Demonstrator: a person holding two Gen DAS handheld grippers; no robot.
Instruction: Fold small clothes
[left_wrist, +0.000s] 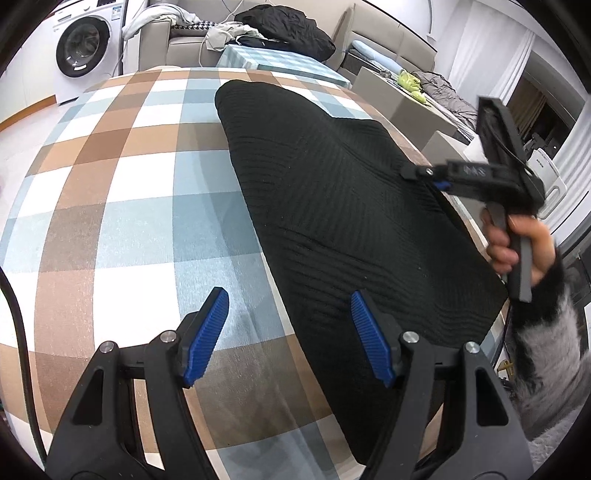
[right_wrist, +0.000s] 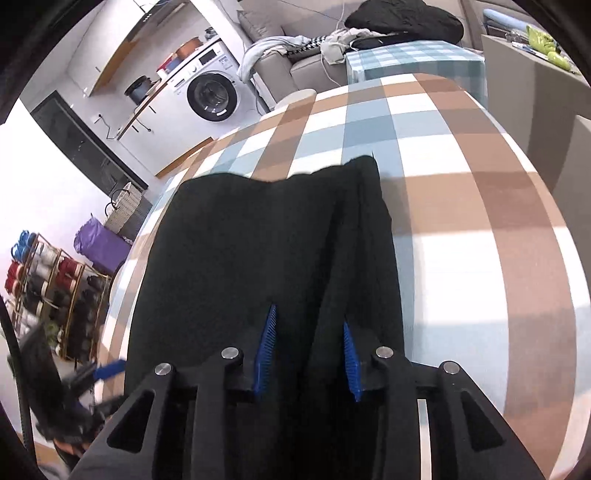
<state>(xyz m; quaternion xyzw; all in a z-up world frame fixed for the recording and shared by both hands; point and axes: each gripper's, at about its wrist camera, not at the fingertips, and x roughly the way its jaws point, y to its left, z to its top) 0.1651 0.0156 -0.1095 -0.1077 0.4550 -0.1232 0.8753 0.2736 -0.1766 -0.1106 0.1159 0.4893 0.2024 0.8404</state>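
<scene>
Black knit garment (left_wrist: 332, 206), centre frame: soft, limp, light; best gripped at an edge. Left gripper (left_wrist: 290, 334) open, empty. Right gripper (right_wrist: 308, 350) part-open; grip indeterminate.

Both wrist views look steeply down, close over the checked surface (left_wrist: 122, 206). They share the black garment (left_wrist: 332, 206) at centre and the washing machine (left_wrist: 83, 48) at upper left.

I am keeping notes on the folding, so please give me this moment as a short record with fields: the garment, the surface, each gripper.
garment: black knit garment, lying flat, partly folded
surface: checked tablecloth in brown, blue and white
left gripper: open, empty, at the garment's near edge
right gripper: jaws apart over the garment; whether the pads pinch the cloth is unclear
background: washing machine
</scene>
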